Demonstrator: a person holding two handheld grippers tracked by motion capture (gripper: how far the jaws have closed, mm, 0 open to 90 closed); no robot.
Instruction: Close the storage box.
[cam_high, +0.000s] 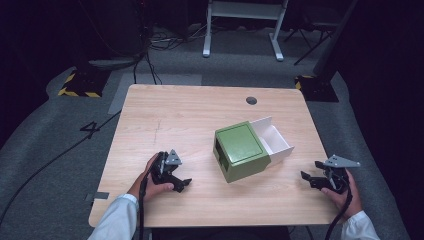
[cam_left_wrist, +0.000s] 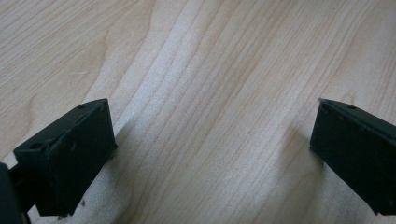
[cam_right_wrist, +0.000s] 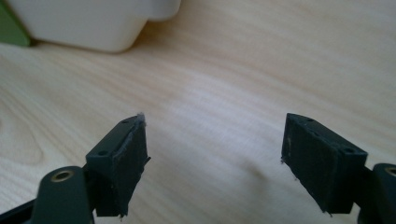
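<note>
The left gripper (cam_high: 176, 176) rests low on the wooden table (cam_high: 165, 120), held in the left hand (cam_high: 152, 181), jaws spread wide over bare wood. The right gripper (cam_high: 312, 178), held in the right hand (cam_high: 345, 192), also stands wide apart and empty. Between them sits a green box (cam_high: 240, 150), its white drawer (cam_high: 274, 137) pulled out on the side toward the right gripper.

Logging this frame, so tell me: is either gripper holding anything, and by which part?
Nothing is held. The left gripper and right gripper are both open over bare table, apart from the green box.
</note>
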